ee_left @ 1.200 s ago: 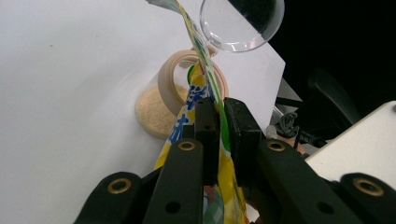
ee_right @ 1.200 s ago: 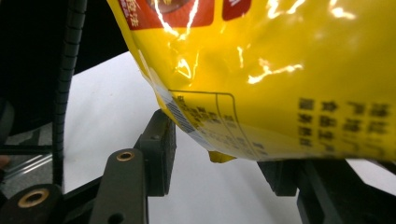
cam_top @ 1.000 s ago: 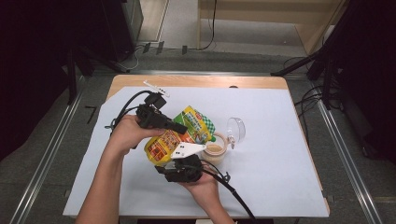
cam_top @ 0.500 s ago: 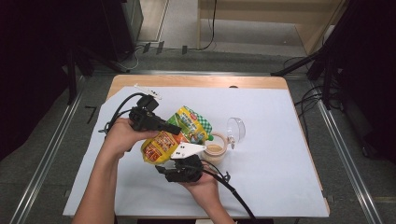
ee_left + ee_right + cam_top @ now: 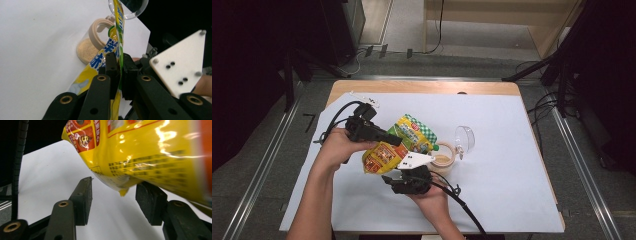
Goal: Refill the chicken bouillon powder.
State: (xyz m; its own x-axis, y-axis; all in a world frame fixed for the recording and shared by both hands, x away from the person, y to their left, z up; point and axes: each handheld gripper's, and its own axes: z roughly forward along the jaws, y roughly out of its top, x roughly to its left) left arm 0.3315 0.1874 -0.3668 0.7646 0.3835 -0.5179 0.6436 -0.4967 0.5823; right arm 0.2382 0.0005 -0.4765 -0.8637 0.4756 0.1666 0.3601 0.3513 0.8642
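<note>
Left gripper view shows the left gripper [image 5: 119, 72] clamping the pouch [image 5: 100, 62] over the jar [image 5: 91, 46]; the right gripper [image 5: 113, 200], jaws wide, should pinch its lower corner squarely.

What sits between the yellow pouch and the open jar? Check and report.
Nothing visible. The left gripper is shut on the yellow pouch, which tilts toward the open jar. The jar's hinged lid is swung back, off the mouth. The right gripper is open under the pouch's lower corner, on the side away from the jar.
</note>
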